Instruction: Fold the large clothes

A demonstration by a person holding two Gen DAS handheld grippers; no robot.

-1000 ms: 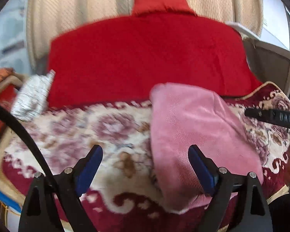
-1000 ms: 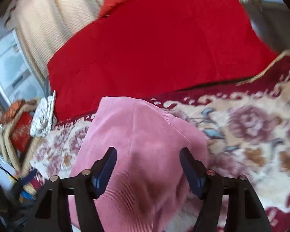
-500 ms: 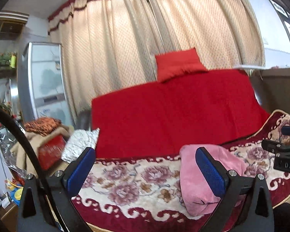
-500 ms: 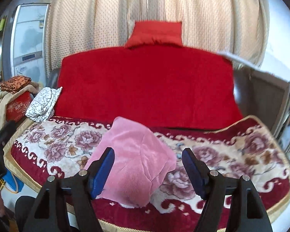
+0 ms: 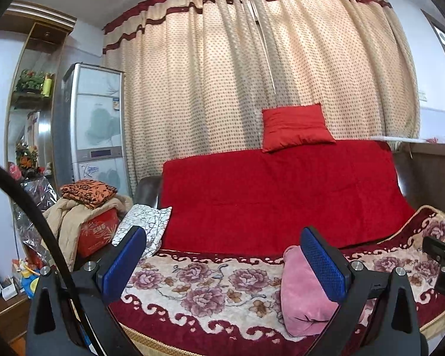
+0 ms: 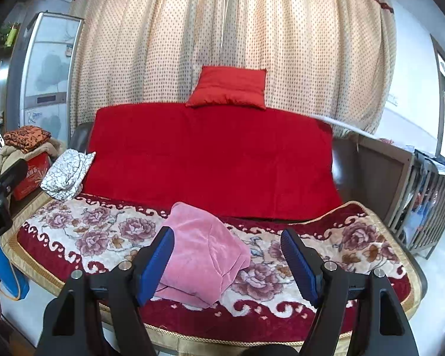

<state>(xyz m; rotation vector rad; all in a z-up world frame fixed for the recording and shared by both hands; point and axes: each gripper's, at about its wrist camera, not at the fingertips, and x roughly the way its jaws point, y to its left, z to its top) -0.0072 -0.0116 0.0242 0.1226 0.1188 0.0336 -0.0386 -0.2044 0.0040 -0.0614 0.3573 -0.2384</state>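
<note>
Resting folded (pink garment (image 6: 201,252)) on sofa (image 6: 356,237)

A red cushion (image 6: 229,86) sits at 12 o'clock on the sofa back, before the dotted curtain (image 6: 222,35). A white patterned cloth (image 6: 66,174) lies at 9 o'clock, beside a red box (image 5: 96,231).

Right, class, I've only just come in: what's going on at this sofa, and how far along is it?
A person holds a gripper in each hand. The pink garment lies folded into a compact bundle on the floral sofa cover. The left gripper and right gripper are both open and empty, clear of the cloth; their jaws have just been opening. The fold looks finished.
</note>
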